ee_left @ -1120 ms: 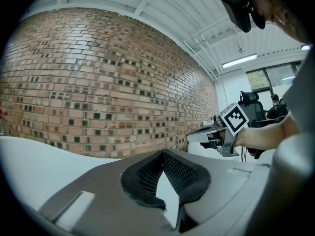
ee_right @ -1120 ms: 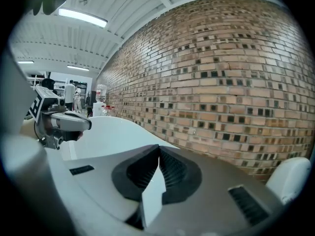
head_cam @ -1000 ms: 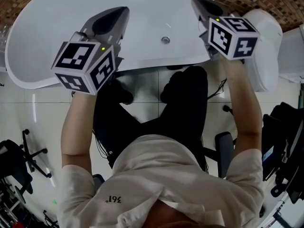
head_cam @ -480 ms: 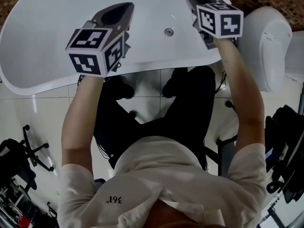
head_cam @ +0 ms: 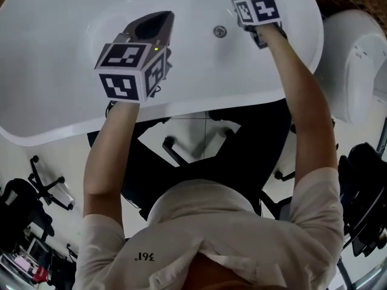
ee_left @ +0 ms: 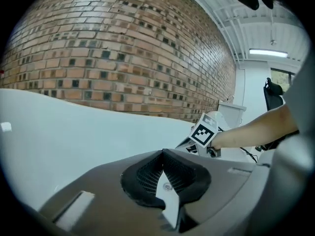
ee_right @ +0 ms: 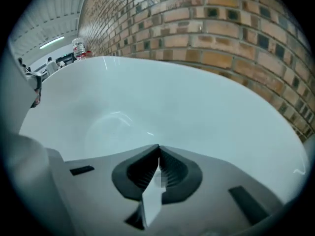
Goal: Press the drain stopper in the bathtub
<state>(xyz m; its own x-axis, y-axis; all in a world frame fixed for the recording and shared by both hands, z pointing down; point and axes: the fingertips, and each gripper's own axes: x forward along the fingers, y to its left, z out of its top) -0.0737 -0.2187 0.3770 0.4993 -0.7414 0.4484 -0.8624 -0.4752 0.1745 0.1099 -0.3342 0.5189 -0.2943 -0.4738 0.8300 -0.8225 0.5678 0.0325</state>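
The white bathtub (head_cam: pixel 54 53) fills the top of the head view. Its round chrome drain stopper (head_cam: pixel 219 31) sits on the tub floor. My right gripper (ee_right: pixel 158 147) is shut with nothing held and points into the tub's basin. Its marker cube (head_cam: pixel 257 9) hovers just right of the stopper and hides the jaws from above. My left gripper (head_cam: pixel 161 18) is also shut and empty, left of the stopper and over the tub. In the left gripper view the right gripper (ee_left: pixel 203 132) shows beyond the closed jaws.
A white toilet (head_cam: pixel 354 59) stands right of the tub. A brick wall (ee_left: pixel 123 58) rises behind the tub. Black office chairs (head_cam: pixel 36 189) stand on the tiled floor at the lower left. More dark gear sits at the right edge (head_cam: pixel 366 192).
Both grippers have moved forward from the tub's near rim to over its basin. The right gripper went farther in and now sits beside the drain stopper.
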